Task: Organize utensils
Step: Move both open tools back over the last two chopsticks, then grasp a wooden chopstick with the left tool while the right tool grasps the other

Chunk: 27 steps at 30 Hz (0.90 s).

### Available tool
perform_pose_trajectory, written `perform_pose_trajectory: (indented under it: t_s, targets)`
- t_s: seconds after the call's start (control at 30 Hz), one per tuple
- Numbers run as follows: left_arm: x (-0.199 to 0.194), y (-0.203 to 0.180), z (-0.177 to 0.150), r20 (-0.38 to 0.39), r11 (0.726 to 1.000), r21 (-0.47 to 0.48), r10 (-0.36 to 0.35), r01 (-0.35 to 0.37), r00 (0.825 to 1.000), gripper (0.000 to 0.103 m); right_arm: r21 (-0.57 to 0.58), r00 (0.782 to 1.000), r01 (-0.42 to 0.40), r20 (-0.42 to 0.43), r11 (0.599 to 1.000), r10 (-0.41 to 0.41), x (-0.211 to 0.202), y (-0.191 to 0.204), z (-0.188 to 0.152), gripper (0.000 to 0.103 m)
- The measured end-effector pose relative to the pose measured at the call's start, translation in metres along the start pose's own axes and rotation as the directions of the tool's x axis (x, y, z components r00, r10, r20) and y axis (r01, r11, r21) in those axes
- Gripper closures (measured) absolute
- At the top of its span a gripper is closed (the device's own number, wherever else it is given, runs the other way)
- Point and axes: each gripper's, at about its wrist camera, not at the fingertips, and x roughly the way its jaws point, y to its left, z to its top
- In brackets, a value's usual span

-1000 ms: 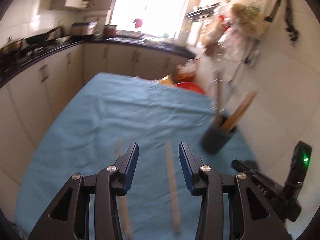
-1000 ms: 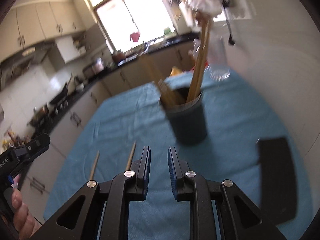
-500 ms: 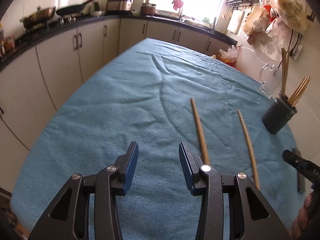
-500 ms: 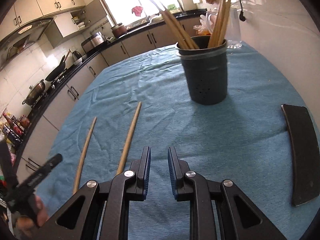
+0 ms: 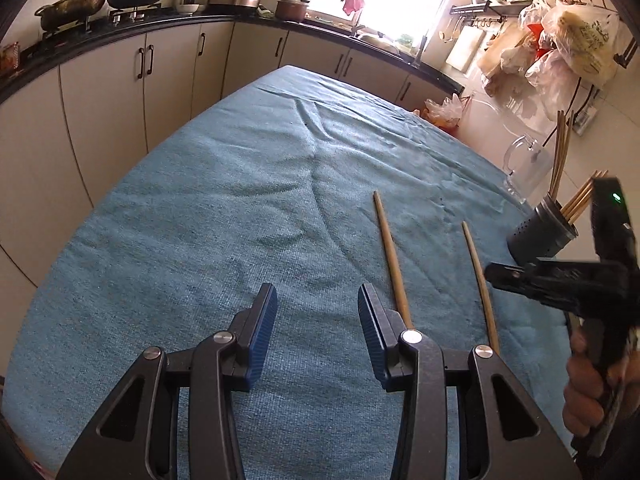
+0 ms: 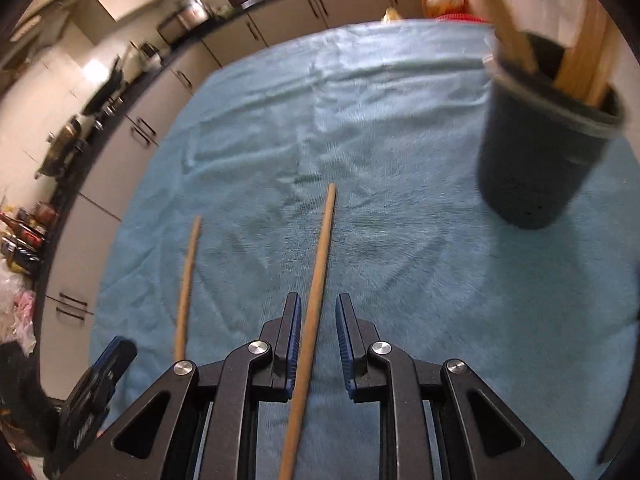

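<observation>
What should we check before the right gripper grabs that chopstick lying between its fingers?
1. Chopstick runs between the right gripper fingers: ok.
2. Pads pressing on it: not ok, there is a gap on each side, so the jaws are open.
3. Other chopstick lies apart on the blue cloth, out of the way: ok.
4. Holder stands upright with chopsticks in it and room for more: ok, though blurred.
5. Left gripper is open, empty and to the side of both chopsticks: ok.
6. Fingertips low enough to grip at the cloth: cannot tell.
</observation>
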Motion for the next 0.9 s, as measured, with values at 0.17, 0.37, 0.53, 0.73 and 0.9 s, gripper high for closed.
perform_pose_trajectory:
  t_s: [0.17, 0.37, 0.53, 0.73, 0.9]
  targets:
    - [0.001, 0.0, 0.001, 0.001, 1.0, 0.0, -0.017, 0.017, 1.0, 0.063, -0.033, 0.997, 0.067, -0.02, 0.997, -0.068, 0.018, 0.016, 0.012, 0.084]
    - [0.001, -0.003, 0.001, -0.024, 1.0, 0.007, -0.02, 0.021, 0.999, 0.063, -0.147, 0.989, 0.139, -0.029, 0.979, -0.144, 0.027, 0.041, 0.016, 0.095]
    - [0.009, -0.019, 0.011, -0.081, 0.998, 0.04, -0.05, 0.053, 0.995, 0.063, -0.101, 0.999, 0.053, 0.003, 0.994, -0.053, 0.01, 0.031, 0.007, 0.096]
    - [0.041, -0.059, 0.031, -0.175, 0.99, 0.142, 0.029, -0.004, 0.984, 0.074, -0.078, 0.995, 0.022, 0.1, 0.997, -0.014, -0.028, 0.018, -0.005, 0.095]
    - [0.073, -0.08, 0.043, -0.237, 0.979, 0.189, 0.122, -0.078, 0.964, 0.09, -0.076, 0.988, 0.01, 0.156, 0.997, 0.002, -0.054, 0.008, -0.01, 0.095]
